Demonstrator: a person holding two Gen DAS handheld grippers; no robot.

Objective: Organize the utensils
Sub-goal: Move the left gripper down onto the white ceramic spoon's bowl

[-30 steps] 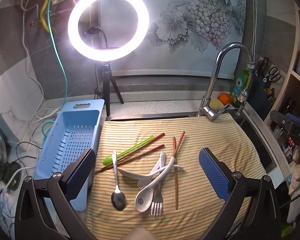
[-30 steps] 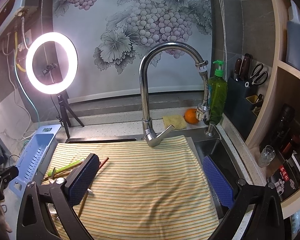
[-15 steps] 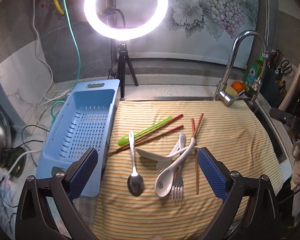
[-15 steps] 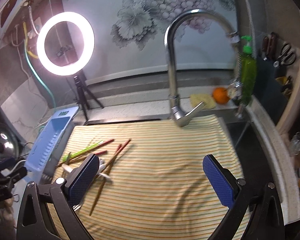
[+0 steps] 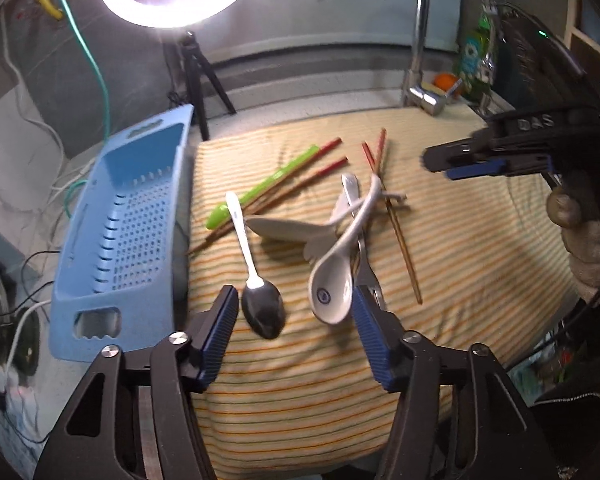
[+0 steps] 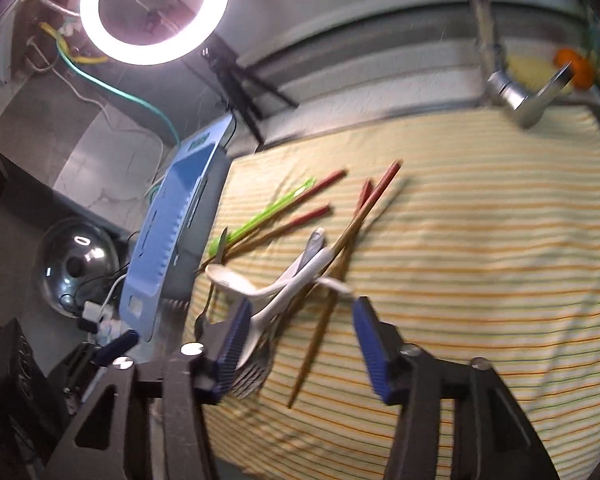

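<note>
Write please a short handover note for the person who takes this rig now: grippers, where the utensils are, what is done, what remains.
Left gripper: open, empty, low over the metal spoon and white soup spoon.
Right gripper: open, empty, over the chopsticks and fork.
All utensils, also the green utensil, lie tangled on the striped cloth.
Blue drain basket: nothing in it.
Done: nothing sorted. Left: everything.

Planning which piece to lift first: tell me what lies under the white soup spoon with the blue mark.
Under the white soup spoon lie a metal fork, a second white spoon and a chopstick. The fork's middle stays hidden beneath it.
</note>
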